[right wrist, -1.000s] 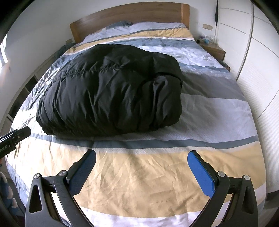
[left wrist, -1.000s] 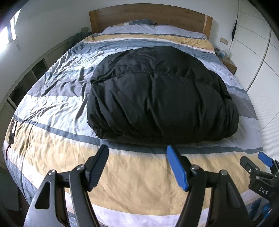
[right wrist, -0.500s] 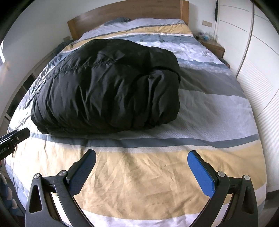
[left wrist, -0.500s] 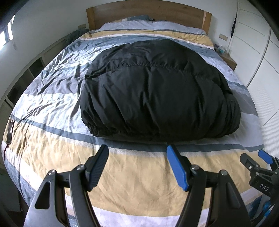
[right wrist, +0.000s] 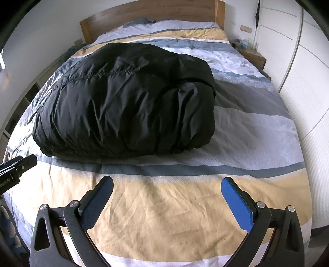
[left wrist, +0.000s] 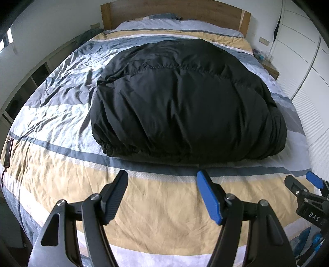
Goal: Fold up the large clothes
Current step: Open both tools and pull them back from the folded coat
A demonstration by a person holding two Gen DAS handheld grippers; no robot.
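Jacket (left wrist: pixel 185 102) looks puffy, light and slick; take its gathered near hem. Your left hand-held gripper (left wrist: pixel 162 195) and right hand-held gripper (right wrist: pixel 167 201) hang released, empty.

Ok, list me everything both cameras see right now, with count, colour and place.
Jacket: 1, black, puffy, bundled mid-bed.
Duvet: 1, striped grey, white, tan and blue, covering the bed.
Headboard: 1, wooden, far end.
Pillow: 1, blue-grey, by the headboard.
Nightstand: 1, wooden, far right, small items on top.
Wardrobe: 1, white, right wall.
Shelves: 1 unit, pale, left wall.
Left hand-held gripper: 1, black, open, empty, over the tan stripe.
Right hand-held gripper: 1, black, open, empty, over the tan stripe.
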